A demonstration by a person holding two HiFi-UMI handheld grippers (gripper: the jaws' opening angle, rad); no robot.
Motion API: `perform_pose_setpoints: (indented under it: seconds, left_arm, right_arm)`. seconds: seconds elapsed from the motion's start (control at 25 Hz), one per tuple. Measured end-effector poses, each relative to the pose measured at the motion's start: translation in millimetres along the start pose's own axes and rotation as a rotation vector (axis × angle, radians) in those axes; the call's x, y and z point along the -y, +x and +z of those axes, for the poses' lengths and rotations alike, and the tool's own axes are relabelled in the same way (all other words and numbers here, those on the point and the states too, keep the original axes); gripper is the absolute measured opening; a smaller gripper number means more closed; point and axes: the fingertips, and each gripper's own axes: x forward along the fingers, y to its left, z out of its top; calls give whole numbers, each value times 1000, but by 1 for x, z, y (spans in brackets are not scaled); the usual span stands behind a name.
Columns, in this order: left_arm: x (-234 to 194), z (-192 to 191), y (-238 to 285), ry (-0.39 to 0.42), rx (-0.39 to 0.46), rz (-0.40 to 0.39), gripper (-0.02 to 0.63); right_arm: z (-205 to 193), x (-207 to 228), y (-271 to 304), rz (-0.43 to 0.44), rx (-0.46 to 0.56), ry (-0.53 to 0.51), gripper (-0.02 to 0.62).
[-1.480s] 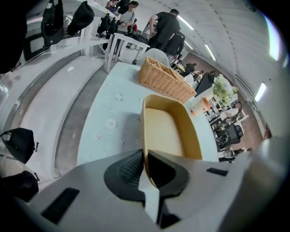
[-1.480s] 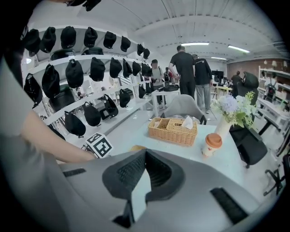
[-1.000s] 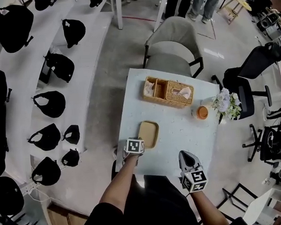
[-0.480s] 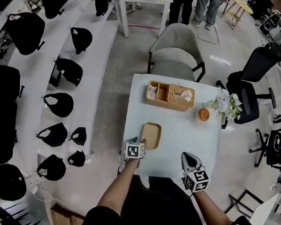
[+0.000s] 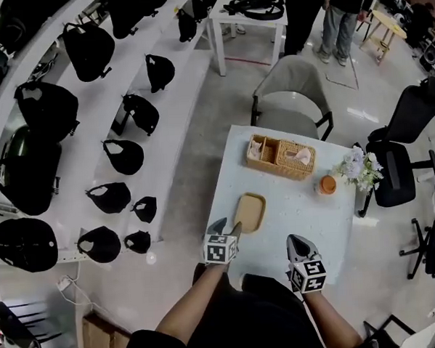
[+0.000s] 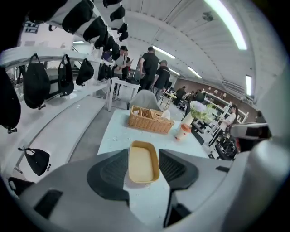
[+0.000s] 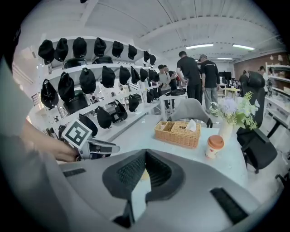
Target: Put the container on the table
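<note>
Far to my left, black bags (image 5: 123,155) sit in rows on white shelves, well apart from where I work. My left gripper (image 5: 227,226) hangs over the near left edge of the table (image 5: 307,216), pointing down and away from me. Its jaws are opening and already stand wide. Neither pad grips anything.

In the left gripper view, the container (image 5: 249,212) shows in the gap between the two dark pads. It is a shallow yellow tray with rounded corners, and nothing lies in it. It rests flat on the table top, just beyond the jaw tips and a little to their right. Both pads stand clear of its rim. From my head view, the right jaw tip overlaps the container's near left corner, and I cannot tell from there how high it hangs above it.

Further right, my right gripper (image 7: 145,156) hovers over the near edge of the table, well apart from the container. Its jaw tips meet, and nothing is caught between them.

On the far side of the table lies a wicker basket (image 5: 280,156) with compartments, well beyond the container. To its right stands a paper cup (image 5: 325,185) with an orange lid. Just beside the cup, at the table's right edge, is a bunch of pale flowers (image 5: 357,166).
</note>
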Motion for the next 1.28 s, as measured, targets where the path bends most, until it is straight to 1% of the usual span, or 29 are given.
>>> perform_pose_setpoints:
  seconds: [0.12, 0.32, 0.44, 0.6, 0.76, 0.8, 0.88, 1.0, 1.08, 1.16, 1.28]
  left_arm:
    - [15, 21, -37, -11, 103, -13, 192]
    - [36, 57, -99, -14, 250, -24, 192]
    - [52, 80, -131, 14, 343, -27, 192]
    - [70, 108, -168, 53, 443, -35, 192]
    - [83, 124, -201, 86, 513, -22, 187]
    - [85, 127, -208, 87, 531, -23, 162]
    - [87, 135, -220, 87, 566, -22, 87]
    - [85, 144, -231, 114, 599, 3, 15]
    - [85, 144, -234, 129, 599, 26, 12]
    - [84, 144, -233, 123, 601, 30, 11]
    - [80, 146, -229, 111, 601, 34, 11]
  right_arm:
    - [1, -2, -6, 5, 24, -17, -2]
    - [11, 7, -21, -48, 88, -20, -2]
    - [26, 9, -34, -49, 131, -3, -2]
    - [55, 13, -48, -49, 197, -29, -2]
    - [77, 29, -67, -123, 233, -44, -2]
    - [81, 32, -71, -134, 242, -40, -2]
    - [91, 34, -78, -137, 268, -33, -2]
    - [106, 26, -87, -112, 302, -56, -2]
    - [112, 19, -95, -93, 315, -111, -2]
    - [115, 19, -101, -90, 323, -144, -2]
    - [116, 26, -107, -108, 334, -114, -2]
